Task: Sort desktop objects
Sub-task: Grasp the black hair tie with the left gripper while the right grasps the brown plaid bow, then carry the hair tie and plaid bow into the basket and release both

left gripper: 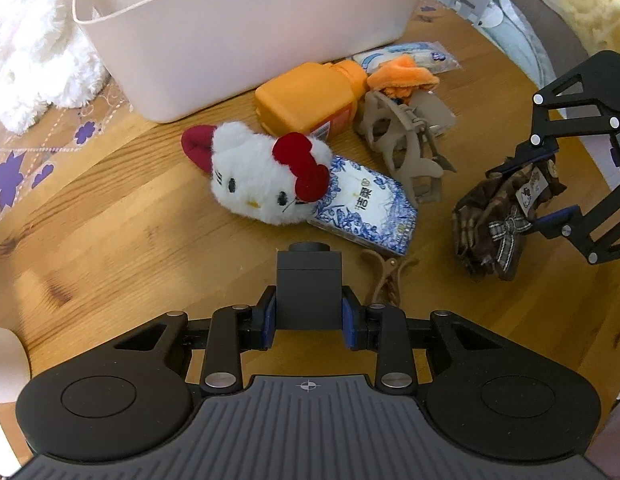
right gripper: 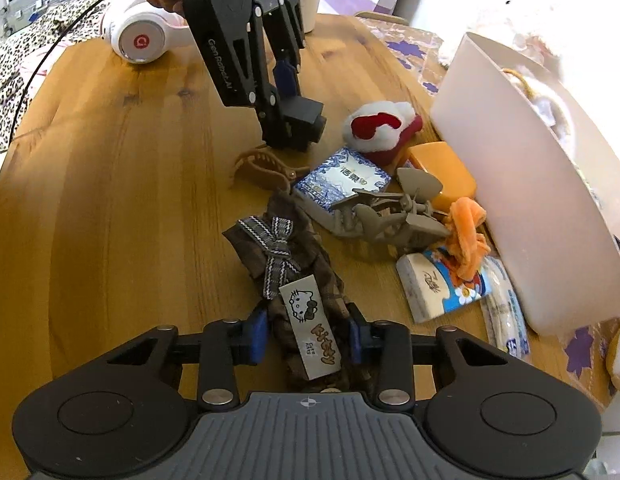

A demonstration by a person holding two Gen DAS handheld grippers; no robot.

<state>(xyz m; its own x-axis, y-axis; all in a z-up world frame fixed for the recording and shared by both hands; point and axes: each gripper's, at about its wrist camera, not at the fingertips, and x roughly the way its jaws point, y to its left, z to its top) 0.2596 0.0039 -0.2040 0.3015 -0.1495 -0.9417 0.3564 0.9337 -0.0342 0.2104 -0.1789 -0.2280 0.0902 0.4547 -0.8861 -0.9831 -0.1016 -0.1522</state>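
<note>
Wooden tabletop [left gripper: 109, 208] carries a loose pile of small things bunched against the side wall of a pale plastic bin [left gripper: 229, 40], which stands near the far edge with soft toys already inside it; the pile seems to sit there so each piece has only a short trip into the bin.

Each gripper has taken one piece from the near side of the pile. The left gripper [left gripper: 308, 316] has its blue pads pressed on both flanks of a small black box [left gripper: 308, 280], held upright by its lower half, a grip that looks firm on flat, hard sides. The right gripper [right gripper: 305, 334] has closed narrow around a brown fabric pouch [right gripper: 285, 256] with a checked bow and a cat label, pinching its near end while the rest lies on the wood; soft cloth will probably sag once lifted.

Left in the pile are a white plush cat head [left gripper: 261, 176] with a red bow, lying partly on a blue-and-white tissue pack [left gripper: 366, 204], an orange bottle [left gripper: 310, 96] on its side, a grey hair claw [left gripper: 402, 152], a brown hair claw [right gripper: 261, 166], an orange scrunchie [right gripper: 468, 232] and a blue packet [right gripper: 442, 284]. White headphones [right gripper: 141, 38] lie well apart, toward the opposite edge.

Both grips look set; lifting toward the bin is the likely next step.
</note>
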